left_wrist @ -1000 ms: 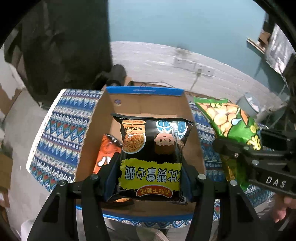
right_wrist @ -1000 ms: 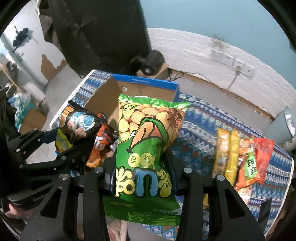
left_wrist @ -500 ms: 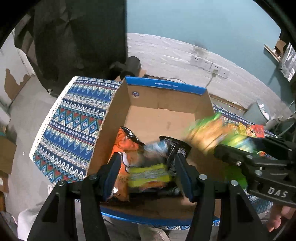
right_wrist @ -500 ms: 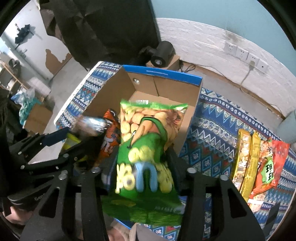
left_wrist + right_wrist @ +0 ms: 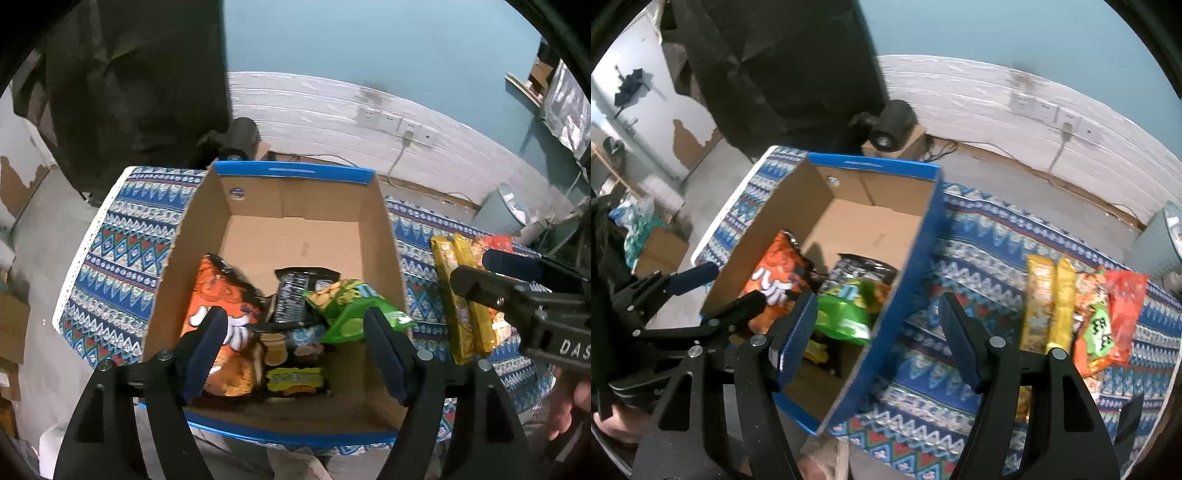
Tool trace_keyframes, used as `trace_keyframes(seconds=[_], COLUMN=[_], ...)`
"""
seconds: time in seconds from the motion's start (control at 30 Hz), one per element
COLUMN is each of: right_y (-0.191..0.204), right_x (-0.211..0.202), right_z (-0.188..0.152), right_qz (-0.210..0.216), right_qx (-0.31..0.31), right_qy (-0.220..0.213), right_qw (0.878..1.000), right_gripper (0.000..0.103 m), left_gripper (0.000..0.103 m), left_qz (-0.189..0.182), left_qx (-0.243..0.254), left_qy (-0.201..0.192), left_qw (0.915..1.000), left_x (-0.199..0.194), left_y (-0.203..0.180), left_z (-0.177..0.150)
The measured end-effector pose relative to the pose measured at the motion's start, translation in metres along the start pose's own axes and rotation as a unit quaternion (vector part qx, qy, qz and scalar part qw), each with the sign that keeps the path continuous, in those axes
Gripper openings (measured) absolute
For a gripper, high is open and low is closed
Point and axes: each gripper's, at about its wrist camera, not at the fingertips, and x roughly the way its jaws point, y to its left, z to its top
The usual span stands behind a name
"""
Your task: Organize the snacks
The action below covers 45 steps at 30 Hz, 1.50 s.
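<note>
Now both snack bags lie inside the cardboard box [image 5: 207, 236], whereas one second earlier each bag was clamped in a gripper above it. The black noodle bag [image 5: 295, 376], formerly upright between the left pads, rests on the box floor at the near wall, beside the orange bag [image 5: 221, 295] that occupies the near-left corner of the box. The green cracker bag [image 5: 351, 310], formerly held by the right gripper, lies in the box against its right wall, partly over another black packet [image 5: 295, 291].

Left gripper [image 5: 295, 347]: released. Its jaws are opening and stand wide apart above the near half of the box. The bags show in the gap between the pads, but no pad presses on them.

Right gripper [image 5: 877, 332]: released. Its jaws are opening; they straddle the right wall of the box without contact. In the right wrist view, the green cracker bag [image 5: 846, 314] lies below and just inside that wall.

Outside the box, to its right on the patterned tablecloth [image 5: 979, 251], two yellow bars [image 5: 1049, 302] lie side by side, with an orange-red packet [image 5: 1108, 317] beyond them.
</note>
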Motion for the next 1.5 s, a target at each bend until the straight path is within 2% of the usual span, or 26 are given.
trace_keyframes(seconds=[0.33, 0.53, 0.67, 0.73, 1.0, 1.37, 1.5], right_y=[-0.055, -0.092, -0.118, -0.126, -0.161, -0.205, -0.216], right_x=[-0.029, -0.044, -0.052, -0.055, -0.064, -0.051, -0.041], right_z=[-0.021, -0.04, -0.053, -0.059, -0.083, -0.11, -0.116], right_qz=[-0.028, -0.047, -0.055, -0.059, -0.073, -0.086, -0.091], right_qx=[0.044, 0.067, 0.087, 0.093, 0.115, 0.15, 0.162], right_qy=[-0.012, -0.013, -0.013, -0.013, -0.01, 0.018, 0.032], right_qw=[0.999, 0.997, 0.995, 0.994, 0.991, 0.985, 0.982], right_gripper=[0.069, 0.069, 0.07, 0.073, 0.074, 0.079, 0.08], left_gripper=[0.077, 0.077, 0.077, 0.077, 0.077, 0.077, 0.077], left_qz=[-0.027, -0.043, -0.046, -0.049, -0.059, -0.068, -0.062], left_qx=[0.03, 0.059, 0.081, 0.091, 0.116, 0.104, 0.103], left_qy=[0.003, 0.026, 0.027, 0.03, 0.054, 0.104, 0.109], left_qw=[0.9992, 0.997, 0.9953, 0.9942, 0.9901, 0.9868, 0.9867], left_x=[-0.002, 0.006, 0.007, 0.008, 0.025, 0.066, 0.08], left_y=[-0.047, -0.084, -0.107, -0.118, -0.16, -0.193, -0.203], left_z=[0.005, 0.001, -0.002, -0.003, -0.01, -0.018, -0.017])
